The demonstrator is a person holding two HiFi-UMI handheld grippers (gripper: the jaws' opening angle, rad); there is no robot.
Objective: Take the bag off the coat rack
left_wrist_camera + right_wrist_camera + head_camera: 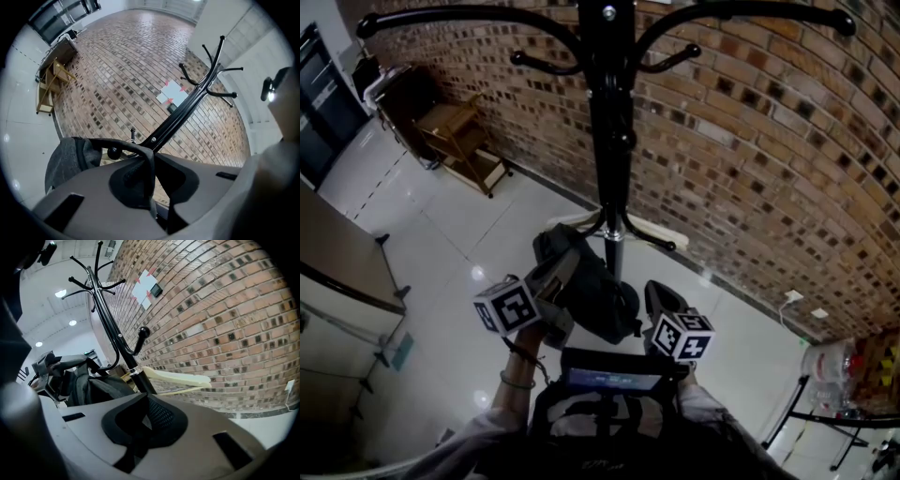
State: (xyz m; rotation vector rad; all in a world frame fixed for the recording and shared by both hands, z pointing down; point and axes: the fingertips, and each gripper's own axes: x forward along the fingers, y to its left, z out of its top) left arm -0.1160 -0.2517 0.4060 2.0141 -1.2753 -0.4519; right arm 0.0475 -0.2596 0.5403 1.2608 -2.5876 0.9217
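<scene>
A dark grey bag (pixel 595 295) hangs low beside the pole of the black coat rack (pixel 609 141). My left gripper (pixel 555 272) is at the bag's top. In the left gripper view the left gripper (pixel 151 176) is shut on the bag's black strap (pixel 119 144), which arches just above a hook's knob (pixel 112 152). The grey bag body (pixel 65 159) hangs at the left. My right gripper (pixel 661 298) is right of the pole, apart from the bag. In its own view the right gripper (pixel 140 427) is shut on nothing, with the bag (pixel 101 387) to its left.
A brick wall (pixel 750 150) runs close behind the rack. The rack's cream feet (pixel 178 378) spread over the white floor. A wooden stand (pixel 464 141) is at the far left by the wall. A counter (pixel 337 253) is at the left and clutter (pixel 862 375) at the lower right.
</scene>
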